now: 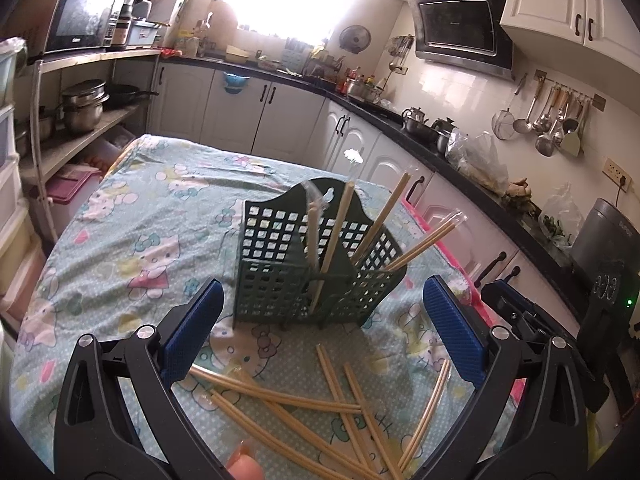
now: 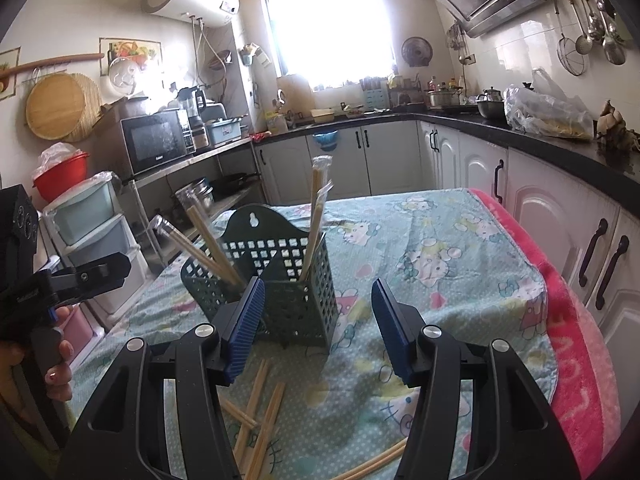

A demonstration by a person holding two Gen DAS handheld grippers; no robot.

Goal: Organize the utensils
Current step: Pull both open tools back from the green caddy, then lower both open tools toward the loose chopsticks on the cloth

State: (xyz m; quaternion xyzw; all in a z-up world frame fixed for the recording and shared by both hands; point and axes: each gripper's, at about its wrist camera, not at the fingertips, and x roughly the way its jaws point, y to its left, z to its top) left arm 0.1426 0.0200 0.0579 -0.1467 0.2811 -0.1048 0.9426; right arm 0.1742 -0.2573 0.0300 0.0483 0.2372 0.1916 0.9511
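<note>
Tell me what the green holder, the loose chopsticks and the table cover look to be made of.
Holder: likely moulded plastic, matte dark green, judging by its thin grid walls and keyhole hanger. Chopsticks: probably bamboo or pale wood, unvarnished tan; those in the holder wear clear wrappers. Cover: soft printed fabric, since it wrinkles and drapes.

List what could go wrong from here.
The loose chopsticks lie crossed on the cartoon-print cloth, so pinching one may drag others. The green perforated holder is slim, and its wrapped chopsticks lean outward; a bump could tip it. Both tongs, left and right, are empty.
</note>
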